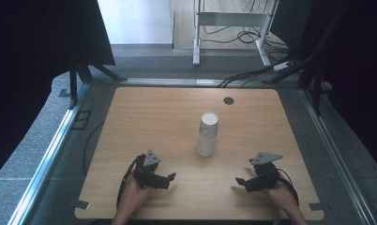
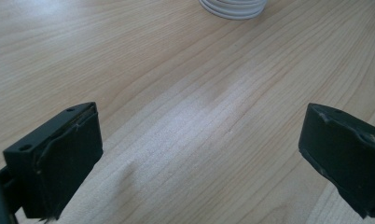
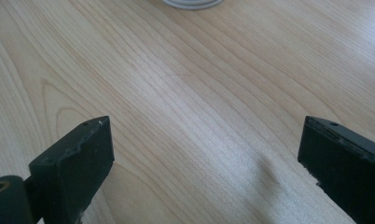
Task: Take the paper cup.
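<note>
Your wooden table [image 1: 144,117] carries 1 white cup stack [image 1: 207,134] mid-surface; left gripper [image 1: 164,181] and right gripper [image 1: 246,183], jaws apart, flank bare near-edge wood.

We hold a black two-jaw left gripper [image 1: 166,178] at the lower left of the high view and a matching right gripper [image 1: 242,182] at the lower right, each topped by a grey three-cornered plate and trailing a looped black cable. Our forearms enter bare from the bottom edge. In the gripper views, the blocky black jaws carry small screw holes and worn, ragged pad edges.
</note>
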The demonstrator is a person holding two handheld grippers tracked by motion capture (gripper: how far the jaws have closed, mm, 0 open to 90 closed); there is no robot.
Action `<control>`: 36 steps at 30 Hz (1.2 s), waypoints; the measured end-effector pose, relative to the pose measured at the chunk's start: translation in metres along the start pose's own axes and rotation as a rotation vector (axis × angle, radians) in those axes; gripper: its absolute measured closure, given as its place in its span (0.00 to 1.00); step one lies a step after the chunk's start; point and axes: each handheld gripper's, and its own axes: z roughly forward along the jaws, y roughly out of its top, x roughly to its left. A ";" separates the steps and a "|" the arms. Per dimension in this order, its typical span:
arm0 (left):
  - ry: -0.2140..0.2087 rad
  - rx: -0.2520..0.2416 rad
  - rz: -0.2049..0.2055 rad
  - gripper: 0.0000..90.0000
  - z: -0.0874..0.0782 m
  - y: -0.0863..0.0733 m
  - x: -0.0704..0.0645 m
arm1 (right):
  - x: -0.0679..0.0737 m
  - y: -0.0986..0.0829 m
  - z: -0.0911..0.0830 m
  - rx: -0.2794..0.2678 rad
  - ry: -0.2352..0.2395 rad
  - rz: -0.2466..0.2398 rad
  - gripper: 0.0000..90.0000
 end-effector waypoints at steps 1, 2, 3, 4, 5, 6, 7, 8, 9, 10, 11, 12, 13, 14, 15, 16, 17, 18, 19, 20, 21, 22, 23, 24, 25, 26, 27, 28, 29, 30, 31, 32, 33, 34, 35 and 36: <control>0.006 0.011 0.006 0.00 0.000 0.002 0.000 | 0.000 0.001 0.000 -0.001 0.003 0.000 0.04; 0.012 0.019 0.009 0.00 -0.001 0.003 -0.001 | 0.000 0.001 0.000 -0.001 0.003 0.000 0.04; 0.017 0.023 0.009 0.00 -0.001 0.004 -0.002 | 0.000 0.002 -0.001 -0.003 0.011 -0.004 0.04; 0.013 0.030 0.003 0.00 -0.001 0.007 -0.002 | 0.000 0.002 -0.001 -0.005 0.012 -0.003 0.04; 0.013 0.036 0.004 0.00 -0.001 0.008 -0.003 | 0.000 0.003 -0.001 -0.004 0.014 -0.004 0.04; 0.013 0.036 0.004 0.00 -0.001 0.008 -0.003 | 0.000 0.004 -0.002 -0.005 0.018 -0.009 0.04; 0.015 0.039 0.005 0.00 -0.001 0.009 -0.003 | 0.000 0.004 -0.002 -0.005 0.018 -0.009 0.04; 0.018 0.043 0.007 0.00 0.000 0.010 -0.004 | 0.000 0.006 -0.003 -0.013 0.020 -0.002 0.04; 0.019 0.049 0.007 0.00 0.000 0.012 -0.004 | 0.000 0.006 -0.003 -0.013 0.020 -0.002 0.04; 0.028 0.052 0.005 0.00 0.000 0.014 -0.005 | 0.000 0.007 -0.005 -0.022 0.028 0.007 0.04; 0.028 0.052 0.005 0.00 0.000 0.014 -0.005 | 0.000 0.007 -0.005 -0.022 0.028 0.007 0.04; 0.033 0.059 0.002 0.00 0.000 0.017 -0.005 | -0.001 0.009 -0.006 -0.024 0.034 0.012 0.04; 0.033 0.059 0.002 0.00 0.000 0.017 -0.005 | -0.001 0.009 -0.006 -0.025 0.037 0.013 0.04; 0.031 0.063 -0.004 0.00 0.000 0.019 -0.005 | -0.001 0.010 -0.006 -0.024 0.038 0.016 0.04; 0.031 0.063 -0.004 0.00 0.000 0.019 -0.005 | -0.002 0.011 -0.006 -0.022 0.040 0.018 0.04; 0.027 0.062 -0.007 0.00 0.000 0.021 -0.005 | -0.002 0.011 -0.006 -0.022 0.040 0.018 0.04; 0.024 0.064 -0.008 0.00 0.000 0.022 -0.005 | -0.002 0.012 -0.006 -0.024 0.047 0.025 0.04; 0.026 0.066 -0.006 0.00 0.000 0.024 -0.006 | -0.002 0.013 -0.007 -0.020 0.050 0.027 0.04; 0.025 0.065 -0.006 0.00 0.001 0.025 -0.006 | -0.002 0.014 -0.007 -0.021 0.054 0.030 0.04; 0.025 0.069 -0.003 0.00 0.001 0.025 -0.006 | -0.002 0.014 -0.007 -0.023 0.054 0.031 0.04; 0.024 0.070 0.001 0.00 0.001 0.026 -0.006 | -0.003 0.015 -0.008 -0.024 0.058 0.034 0.04; 0.024 0.070 0.001 0.00 0.001 0.026 -0.006 | -0.003 0.016 -0.008 -0.021 0.062 0.034 0.04; 0.024 0.072 0.003 0.00 0.002 0.027 -0.006 | -0.003 0.016 -0.008 -0.021 0.062 0.034 0.04; 0.022 0.072 0.007 0.00 0.002 0.028 -0.006 | -0.003 0.018 -0.008 -0.023 0.064 0.033 0.04; 0.022 0.072 0.008 0.00 0.003 0.030 -0.006 | -0.003 0.018 -0.008 -0.023 0.064 0.033 0.04; 0.019 0.071 0.009 0.00 0.003 0.032 -0.006 | -0.003 0.021 -0.009 -0.018 0.066 0.030 0.04; 0.014 0.069 0.010 0.00 0.003 0.033 -0.005 | -0.003 0.021 -0.009 -0.018 0.066 0.030 0.04; 0.008 0.064 0.010 0.00 0.003 0.035 -0.005 | -0.003 0.022 -0.009 -0.019 0.067 0.031 0.04; 0.001 0.061 0.010 0.00 0.003 0.036 -0.004 | -0.003 0.023 -0.009 -0.019 0.073 0.033 0.04; -0.005 0.060 0.008 0.00 0.003 0.038 -0.004 | -0.003 0.026 -0.010 -0.025 0.084 0.037 0.04; -0.008 0.057 0.012 0.00 0.003 0.039 -0.004 | -0.003 0.027 -0.010 -0.027 0.086 0.038 0.04; -0.017 0.051 0.013 0.00 0.004 0.042 -0.003 | -0.003 0.028 -0.010 -0.027 0.089 0.036 0.04; -0.017 0.051 0.013 0.00 0.004 0.042 -0.003 | -0.003 0.028 -0.010 -0.027 0.089 0.036 0.04; -0.025 0.047 0.011 0.00 0.004 0.043 -0.002 | -0.004 0.030 -0.011 -0.029 0.093 0.036 0.04; -0.034 0.044 0.016 0.00 0.005 0.046 -0.001 | -0.004 0.032 -0.011 -0.031 0.093 0.036 0.04; -0.034 0.044 0.016 0.00 0.005 0.046 -0.001 | -0.004 0.032 -0.011 -0.031 0.093 0.036 0.04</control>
